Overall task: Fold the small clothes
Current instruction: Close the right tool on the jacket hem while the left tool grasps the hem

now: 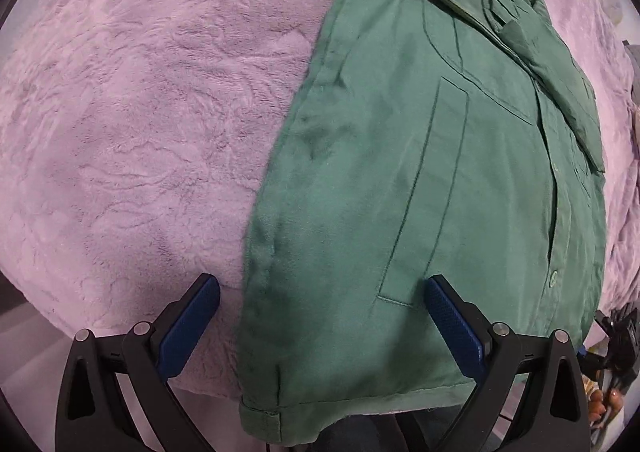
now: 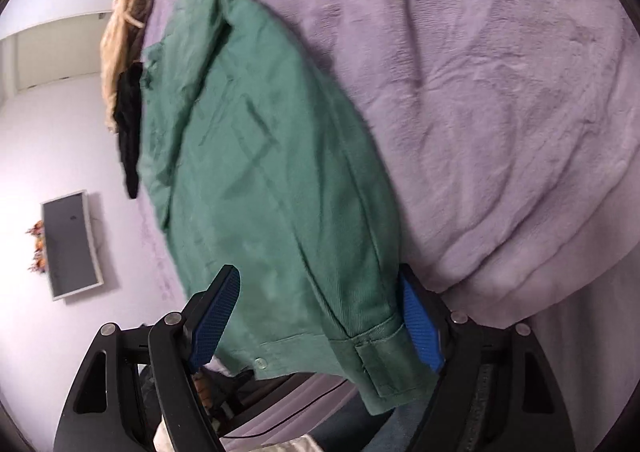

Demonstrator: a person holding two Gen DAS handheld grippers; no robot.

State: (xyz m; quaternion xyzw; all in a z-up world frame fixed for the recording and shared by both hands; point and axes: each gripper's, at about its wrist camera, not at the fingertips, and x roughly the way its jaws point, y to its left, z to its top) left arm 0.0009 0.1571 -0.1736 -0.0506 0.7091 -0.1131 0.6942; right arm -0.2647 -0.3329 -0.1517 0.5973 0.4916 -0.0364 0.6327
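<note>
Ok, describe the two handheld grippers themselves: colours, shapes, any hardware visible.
Both look alike. The left gripper has two black, triangular finger arms with cut-out slots, each carrying a flat blue pad with a fine dotted texture. Round silver pivot pins sit on the arms. The right gripper shows the same black frame, blue textured pads and silver pins. No cables or markings are visible on either.

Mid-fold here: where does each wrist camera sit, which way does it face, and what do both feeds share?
Left wrist: on the left tool, facing steeply down at the green shirt hem; open blue pads show.
Right wrist: on the right tool, angled across the shirt's cuffed corner; its pads straddle the cloth.
Shared: the shirt, the lilac blanket.
</note>
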